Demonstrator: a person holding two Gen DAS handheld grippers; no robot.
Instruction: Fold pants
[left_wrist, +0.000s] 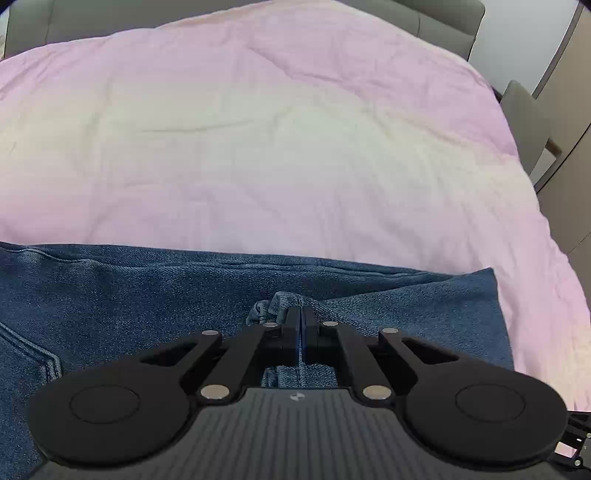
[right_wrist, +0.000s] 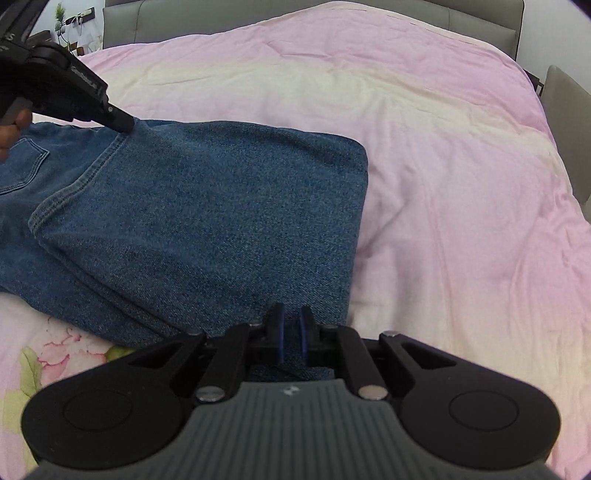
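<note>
Blue denim jeans (left_wrist: 129, 295) lie folded on the bed, with a back pocket showing at the left. My left gripper (left_wrist: 300, 317) is shut on a bunched fold of the denim near the far edge. In the right wrist view the jeans (right_wrist: 221, 206) stretch from the left to a straight folded edge at mid frame. There the left gripper (right_wrist: 123, 123) pinches the far edge by a seam, and a hand (right_wrist: 11, 129) holds it. My right gripper (right_wrist: 291, 328) is shut on the near edge of the jeans, with denim between its blue pads.
A pink duvet (left_wrist: 277, 147) covers the bed, with a floral print (right_wrist: 66, 350) at its near left. A grey padded headboard (right_wrist: 295, 14) runs along the back. A grey chair (left_wrist: 524, 122) and wooden furniture stand past the bed's right edge.
</note>
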